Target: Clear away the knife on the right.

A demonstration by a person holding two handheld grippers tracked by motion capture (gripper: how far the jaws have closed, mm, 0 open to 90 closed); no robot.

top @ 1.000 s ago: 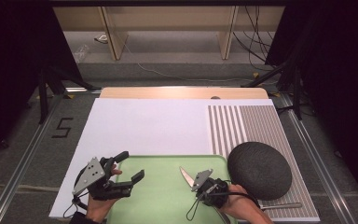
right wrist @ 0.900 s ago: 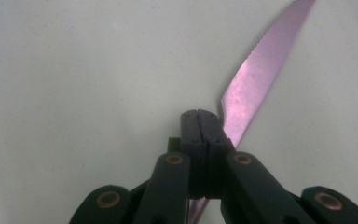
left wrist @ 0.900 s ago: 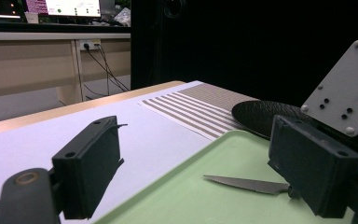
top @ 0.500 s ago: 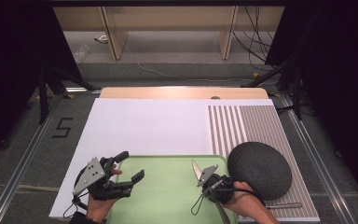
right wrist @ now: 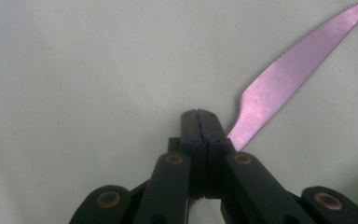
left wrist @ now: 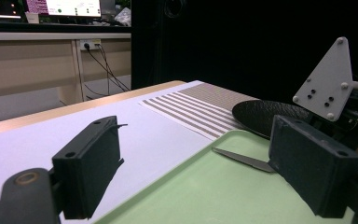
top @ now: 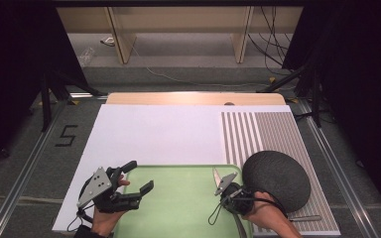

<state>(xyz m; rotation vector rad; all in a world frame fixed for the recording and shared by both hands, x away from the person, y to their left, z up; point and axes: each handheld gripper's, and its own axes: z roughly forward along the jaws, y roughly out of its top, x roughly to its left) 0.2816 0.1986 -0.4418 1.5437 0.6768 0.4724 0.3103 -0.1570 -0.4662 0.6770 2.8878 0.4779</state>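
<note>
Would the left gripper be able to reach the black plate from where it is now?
Probably not directly. The left gripper, jaws open and empty, sits at the green tray's left edge; the black plate lies beyond the tray's right side, with the right gripper and its knife between.

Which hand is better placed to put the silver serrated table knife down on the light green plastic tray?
The right. Its gripper is shut on the silver serrated table knife just above the light green plastic tray. The left gripper is open and empty at the tray's left edge.
</note>
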